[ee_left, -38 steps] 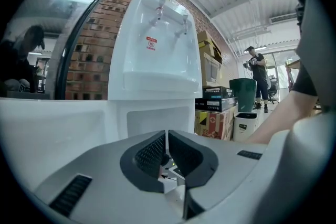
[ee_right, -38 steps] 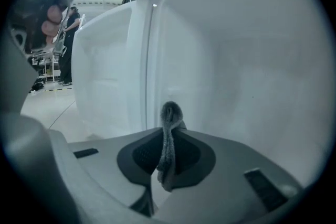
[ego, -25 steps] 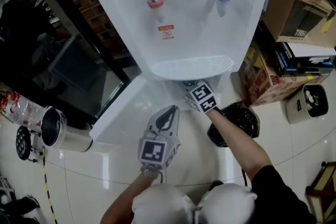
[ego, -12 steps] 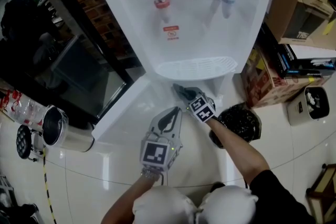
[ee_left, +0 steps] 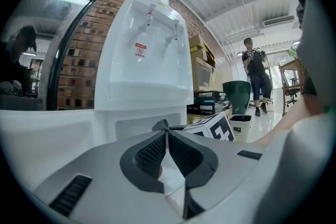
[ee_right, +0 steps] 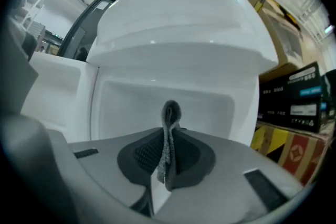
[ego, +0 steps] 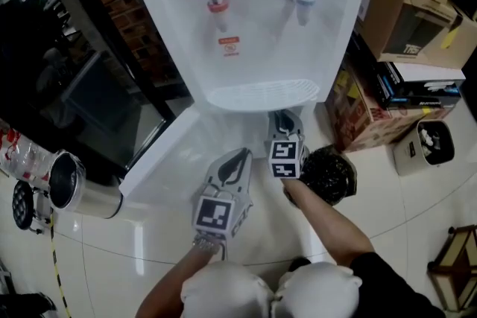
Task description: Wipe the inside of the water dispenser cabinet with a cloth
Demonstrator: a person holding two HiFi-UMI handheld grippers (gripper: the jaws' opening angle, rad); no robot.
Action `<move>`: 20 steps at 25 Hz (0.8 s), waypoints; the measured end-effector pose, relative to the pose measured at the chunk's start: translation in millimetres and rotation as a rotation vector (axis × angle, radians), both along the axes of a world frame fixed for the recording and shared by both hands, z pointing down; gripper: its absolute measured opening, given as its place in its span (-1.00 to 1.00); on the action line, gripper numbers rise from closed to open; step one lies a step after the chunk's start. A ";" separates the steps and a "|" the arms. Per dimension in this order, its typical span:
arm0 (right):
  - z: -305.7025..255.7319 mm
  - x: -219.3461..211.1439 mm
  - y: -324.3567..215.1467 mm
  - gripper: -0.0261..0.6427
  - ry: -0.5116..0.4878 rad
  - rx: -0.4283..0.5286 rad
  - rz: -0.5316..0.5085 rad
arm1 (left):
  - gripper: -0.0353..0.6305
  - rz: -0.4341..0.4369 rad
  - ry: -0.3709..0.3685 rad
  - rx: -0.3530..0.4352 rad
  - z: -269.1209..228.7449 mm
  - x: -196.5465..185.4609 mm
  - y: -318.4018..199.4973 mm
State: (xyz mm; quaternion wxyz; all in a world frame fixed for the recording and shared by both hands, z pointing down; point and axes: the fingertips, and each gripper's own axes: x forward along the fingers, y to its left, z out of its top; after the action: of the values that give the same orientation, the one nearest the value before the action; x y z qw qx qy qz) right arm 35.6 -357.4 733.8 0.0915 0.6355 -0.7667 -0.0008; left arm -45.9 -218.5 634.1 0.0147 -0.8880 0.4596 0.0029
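The white water dispenser (ego: 253, 26) stands ahead, its lower cabinet door (ego: 160, 156) swung open to the left. My right gripper (ego: 284, 118) is shut on a folded grey cloth (ee_right: 169, 134), which sticks up between the jaws. It points at the open cabinet cavity (ee_right: 163, 99) just under the drip tray (ego: 262, 94). My left gripper (ego: 237, 159) hangs lower, in front of the open door, shut with nothing in it. In the left gripper view the dispenser (ee_left: 144, 60) rises ahead and the right gripper's marker cube (ee_left: 212, 127) shows beside the left gripper (ee_left: 166, 134).
A black bin bag (ego: 328, 173) sits right of the cabinet. Cardboard boxes (ego: 406, 18) and stacked books are at the right. A dark glass-fronted cabinet (ego: 82, 86) stands left, with a steel pot (ego: 67, 182) on the floor. A person (ee_left: 256, 73) stands far off.
My right gripper has drawn back and turned, with its tip and the cloth now pointing up at the cabinet opening. The left gripper has barely moved.
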 end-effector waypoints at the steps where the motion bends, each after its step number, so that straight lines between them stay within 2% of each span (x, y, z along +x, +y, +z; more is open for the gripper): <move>1: -7.7 4.8 -0.4 -0.86 0.006 0.015 0.027 | -0.83 0.004 -0.001 0.003 -1.0 1.3 1.2; 5: -16.5 21.3 -7.0 -0.86 0.032 0.009 0.115 | -0.83 0.014 0.001 0.012 -3.7 3.6 4.1; 11: 36.1 41.2 -12.1 -0.86 0.065 -0.165 0.192 | -0.83 0.023 0.020 0.014 -8.6 4.7 8.0; 17: 92.1 42.1 -2.2 -0.86 0.096 -0.336 0.174 | -0.83 0.027 0.021 0.015 -8.3 6.0 6.3; 19: 99.7 38.4 -0.6 -0.86 0.083 -0.352 0.158 | -0.83 0.030 0.021 0.011 -6.4 7.3 6.5; 20: 92.6 36.6 -1.4 -0.86 0.077 -0.327 0.151 | -0.83 0.032 0.021 0.008 -5.6 7.9 6.5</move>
State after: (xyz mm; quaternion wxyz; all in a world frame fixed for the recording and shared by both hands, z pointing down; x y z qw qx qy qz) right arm 72.2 -358.8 826.4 0.2229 0.6675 -0.7025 0.1065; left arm -38.0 -212.0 628.5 0.0132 -0.8950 0.4456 0.0143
